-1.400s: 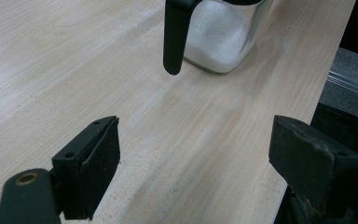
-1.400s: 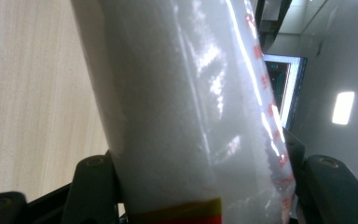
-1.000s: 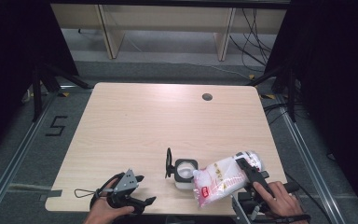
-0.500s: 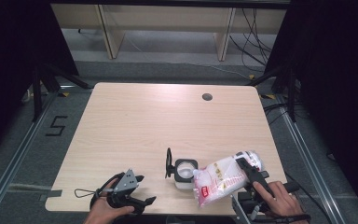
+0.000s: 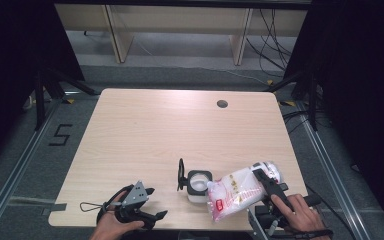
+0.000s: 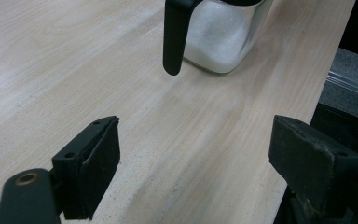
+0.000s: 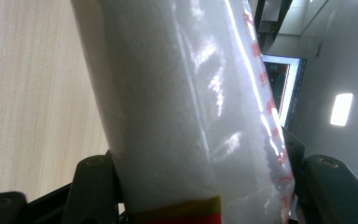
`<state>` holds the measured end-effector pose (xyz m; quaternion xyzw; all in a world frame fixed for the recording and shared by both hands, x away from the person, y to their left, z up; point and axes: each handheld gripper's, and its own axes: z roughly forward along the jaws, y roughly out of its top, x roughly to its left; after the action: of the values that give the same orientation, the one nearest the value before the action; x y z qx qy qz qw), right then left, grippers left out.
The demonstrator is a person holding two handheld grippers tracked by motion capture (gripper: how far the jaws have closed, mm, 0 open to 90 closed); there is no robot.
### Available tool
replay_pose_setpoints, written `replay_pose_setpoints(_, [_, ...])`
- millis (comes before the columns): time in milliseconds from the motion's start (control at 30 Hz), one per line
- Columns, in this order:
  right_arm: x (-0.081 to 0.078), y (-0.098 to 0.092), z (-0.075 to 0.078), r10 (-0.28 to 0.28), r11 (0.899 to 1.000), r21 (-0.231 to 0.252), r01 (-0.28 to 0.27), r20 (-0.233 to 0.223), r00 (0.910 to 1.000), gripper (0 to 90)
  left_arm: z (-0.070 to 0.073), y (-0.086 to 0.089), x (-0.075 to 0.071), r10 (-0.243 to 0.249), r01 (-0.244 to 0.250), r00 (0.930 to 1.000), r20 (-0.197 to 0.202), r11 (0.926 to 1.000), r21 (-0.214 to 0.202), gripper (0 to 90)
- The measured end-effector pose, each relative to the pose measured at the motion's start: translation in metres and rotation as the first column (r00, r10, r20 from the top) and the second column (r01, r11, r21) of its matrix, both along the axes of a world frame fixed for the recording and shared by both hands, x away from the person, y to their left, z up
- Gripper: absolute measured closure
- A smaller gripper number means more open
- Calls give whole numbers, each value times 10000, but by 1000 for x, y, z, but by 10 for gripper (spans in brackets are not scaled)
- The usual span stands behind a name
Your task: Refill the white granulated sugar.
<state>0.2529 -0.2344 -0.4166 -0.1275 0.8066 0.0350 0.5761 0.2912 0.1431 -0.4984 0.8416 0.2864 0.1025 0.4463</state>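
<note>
In the high view, the right gripper [image 5: 260,181] is at the lower right of the frame, held by the person's right hand [image 5: 300,215]. Its jaws are clamped on a clear plastic bag [image 5: 235,192] full of white grains, with red print near one end. The bag lies tilted, and its lower end is just beside the open top of a small glass jar [image 5: 198,184], which stands on the desk [image 5: 180,130] at the lower middle of the frame. The jar has a black rim and a black lid [image 5: 181,175] standing open on its left side.

In the right gripper view, the bag [image 7: 186,102] sits between the two black jaws and the pads press on both its sides.

The left gripper [image 5: 152,202] is at the lower left of the high view, resting low near the desk edge, well apart from the jar. In the left gripper view, its jaws are wide apart with only bare desk [image 6: 74,56] between them, and the jar [image 6: 219,32], partly filled with white grains, is at the top of the frame.
</note>
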Motion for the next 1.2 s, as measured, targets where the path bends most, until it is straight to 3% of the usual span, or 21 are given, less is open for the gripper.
replay_pose_setpoints(67, [1,1,2,152,9998,-153,-151,63,9999,441,0,0,0,-10,10,10000,-13,10000,1,161])
replay_pose_setpoints(100, [-2,-1,-3,-301,9986,424,305,-110,9995,441,0,0,1,-34,34,10000,-19,10000,-38,161])
replay_pose_setpoints(133, [-1,0,-3,-146,9989,438,149,-82,9999,441,0,0,0,-9,9,10000,-14,10000,16,161])
replay_pose_setpoints(167, [0,1,0,78,10000,47,-78,-1,10000,441,0,0,0,-35,35,10000,22,10000,-7,161])
replay_pose_setpoints(233, [0,1,0,150,9998,89,-150,46,9999,441,0,0,0,-5,5,10000,-17,10000,6,161])
replay_pose_setpoints(267, [1,2,3,360,9990,-258,-357,117,9993,441,0,0,0,17,-17,10000,-8,10000,-2,161])
replay_pose_setpoints(367, [-1,2,3,191,9995,-244,-188,144,9997,441,0,0,0,-32,32,10000,-7,10000,-33,161])
replay_pose_setpoints(433, [-1,1,-1,-39,9999,113,40,-21,10000,441,0,0,1,-47,47,10000,-9,10000,-19,161])
replay_pose_setpoints(467, [0,3,1,237,9995,-227,-235,67,9997,441,0,0,1,-41,41,10000,13,10000,-6,161])
replay_pose_setpoints(567, [0,4,2,358,9991,-250,-355,93,9993,441,0,0,0,-3,2,10000,20,10000,18,161])
replay_pose_setpoints(600, [-2,2,-3,-66,9993,367,70,-114,9999,441,0,0,1,-43,43,10000,34,10000,10,161])
replay_pose_setpoints(633, [0,4,1,317,9993,-202,-314,113,9994,442,0,0,0,11,-11,10000,21,10000,31,161])
replay_pose_setpoints(667, [0,4,1,270,9989,-393,-262,198,9994,444,0,0,0,-8,8,10000,-10,10000,-3,161])
replay_pose_setpoints(833, [-1,5,4,278,9988,-416,-263,352,9990,443,0,0,0,-32,32,10000,14,10000,-4,161])
replay_pose_setpoints(933, [-2,3,3,145,9996,-229,-140,202,9997,443,0,0,1,-46,46,10000,-3,10000,-10,161])
replay_pose_setpoints(967, [-1,4,5,279,9987,-435,-263,361,9990,444,0,0,1,-57,57,10000,5,10000,46,161])
replay_pose_setpoints(1000, [-2,3,2,123,9998,-153,-120,231,9997,444,0,0,1,-63,63,10000,15,10000,73,161])
replay_pose_setpoints(1067, [-2,4,0,62,9999,-114,-61,129,9999,444,0,0,1,-110,109,9999,39,9999,108,161])
replay_pose_setpoints(1133, [0,4,2,434,9984,-374,-428,162,9989,444,0,0,1,-45,45,10000,-10,10000,-18,161])
replay_pose_setpoints(1167, [-3,2,-2,-150,9996,252,151,-33,9999,444,0,0,1,-50,50,10000,15,10000,75,161])
replay_pose_setpoints(1200, [-3,2,-3,-220,9989,406,221,-35,9998,444,0,0,1,-40,40,10000,14,10000,5,161])
